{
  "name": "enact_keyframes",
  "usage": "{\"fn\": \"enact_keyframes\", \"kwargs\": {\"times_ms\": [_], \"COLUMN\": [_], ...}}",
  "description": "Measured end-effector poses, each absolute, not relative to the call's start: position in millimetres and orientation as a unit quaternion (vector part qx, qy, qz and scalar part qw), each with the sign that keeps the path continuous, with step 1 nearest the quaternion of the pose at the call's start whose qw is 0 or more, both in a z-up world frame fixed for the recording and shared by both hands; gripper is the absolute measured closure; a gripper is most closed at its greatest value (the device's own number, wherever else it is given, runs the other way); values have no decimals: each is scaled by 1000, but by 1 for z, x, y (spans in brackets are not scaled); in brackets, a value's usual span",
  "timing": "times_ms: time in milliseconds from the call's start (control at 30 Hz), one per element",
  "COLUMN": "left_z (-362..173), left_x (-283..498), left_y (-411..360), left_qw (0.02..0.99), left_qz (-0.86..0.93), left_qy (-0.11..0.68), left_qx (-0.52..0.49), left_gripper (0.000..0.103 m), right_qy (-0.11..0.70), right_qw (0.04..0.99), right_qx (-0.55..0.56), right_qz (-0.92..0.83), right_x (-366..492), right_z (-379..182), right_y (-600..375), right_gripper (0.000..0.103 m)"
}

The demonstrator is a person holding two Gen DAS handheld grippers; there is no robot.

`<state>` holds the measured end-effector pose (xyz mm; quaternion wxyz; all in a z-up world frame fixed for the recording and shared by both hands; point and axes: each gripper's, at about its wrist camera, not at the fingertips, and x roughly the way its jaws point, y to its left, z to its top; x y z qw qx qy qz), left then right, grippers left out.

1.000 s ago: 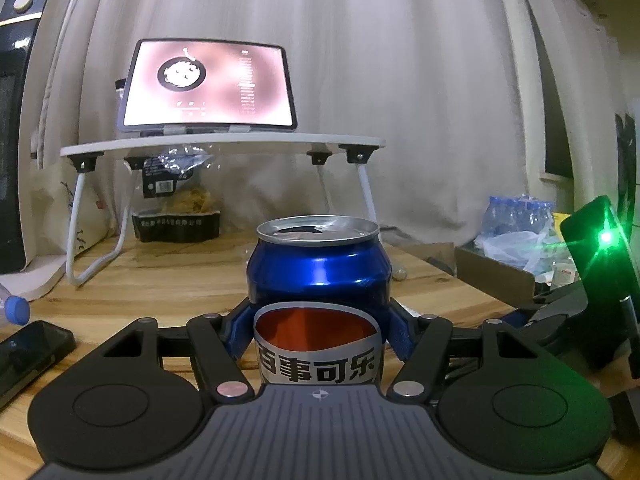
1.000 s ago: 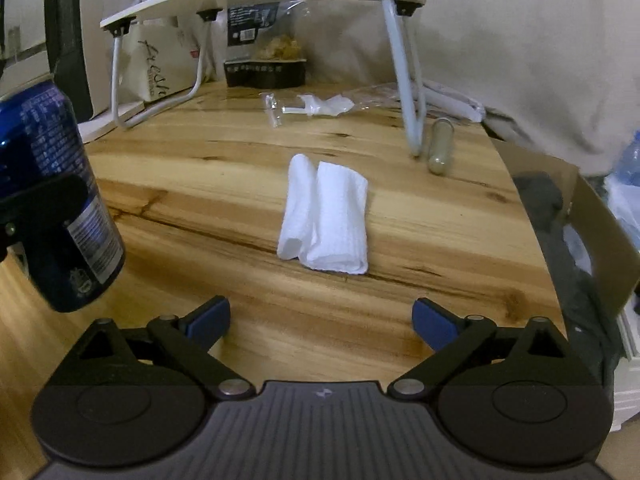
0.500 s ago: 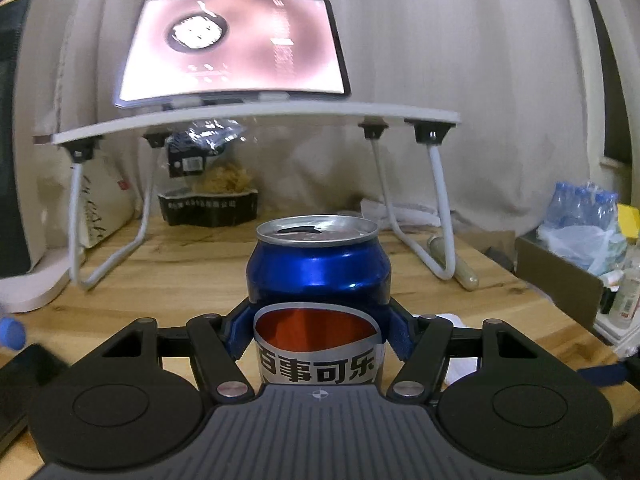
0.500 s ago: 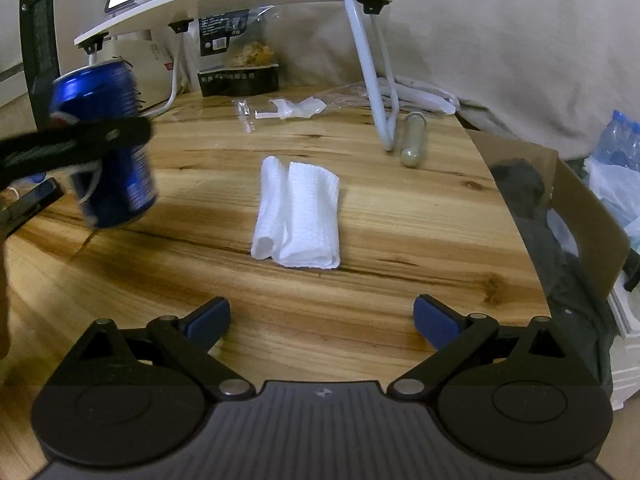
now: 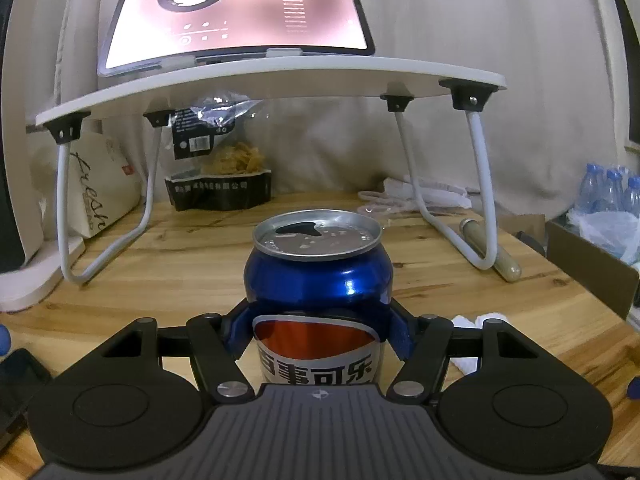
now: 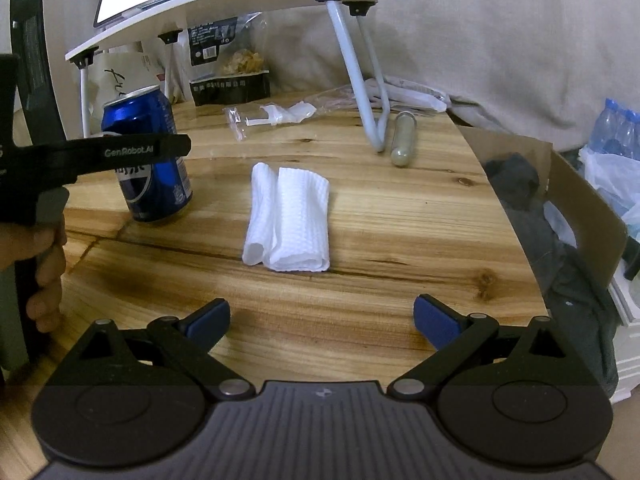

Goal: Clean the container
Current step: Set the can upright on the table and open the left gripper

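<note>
I count one blue aluminium drink can (image 5: 318, 280) with an opened silver top. I see one folded white textured cloth (image 6: 289, 218) on the single wooden table (image 6: 400, 240). One white folding lap desk (image 5: 280, 80) stands there on curved metal legs, carrying one lit tablet screen (image 5: 236, 8). One greenish capsule-shaped tube (image 6: 403, 138) lies by a leg. One black snack bag (image 5: 219, 160) sits behind. I hold two black grippers: my left gripper (image 5: 318, 336) and my right gripper (image 6: 322, 320).

Right gripper (image 6: 322, 322) spread wide above wooden table (image 6: 400, 240), folded white cloth (image 6: 290, 218) ahead, blue Pepsi can (image 6: 150, 184) clamped in left gripper (image 6: 160, 148), grey capsule (image 6: 403, 140) beside white stand leg (image 6: 356, 76)
</note>
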<state>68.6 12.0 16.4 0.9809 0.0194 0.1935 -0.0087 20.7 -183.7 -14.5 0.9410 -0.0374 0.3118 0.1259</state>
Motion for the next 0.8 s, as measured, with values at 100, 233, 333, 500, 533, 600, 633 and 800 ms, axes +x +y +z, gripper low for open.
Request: {"fn": "enact_keyframes", "kwargs": {"times_ms": [100,233,333,500,533,600,633,800], "left_z": [15,16,22,26,26,23,22,16], "left_x": [67,62,49,10,2,-8,-10,-17], "left_y": [10,14,13,5,4,2,1,-8], "left_qw": [981,982,983,981,980,977,975,970], "left_qz": [-6,3,-11,-19,-20,-19,-21,-10], "left_qy": [193,189,178,187,191,205,216,236], "left_qx": [28,27,34,48,50,50,48,57], "left_gripper": [35,11,4,0,0,0,0,0], "right_qy": [311,313,314,314,314,315,315,315], "right_qw": [941,941,940,940,940,941,941,940], "right_qx": [-35,-42,-53,-51,-52,-53,-53,-54], "right_qz": [127,124,120,119,118,117,117,116], "right_x": [21,21,22,22,22,23,23,23], "right_z": [-14,-15,-16,-16,-16,-16,-16,-16], "right_y": [-185,-182,-179,-181,-180,-180,-180,-180], "right_gripper": [0,0,0,0,0,0,0,0]}}
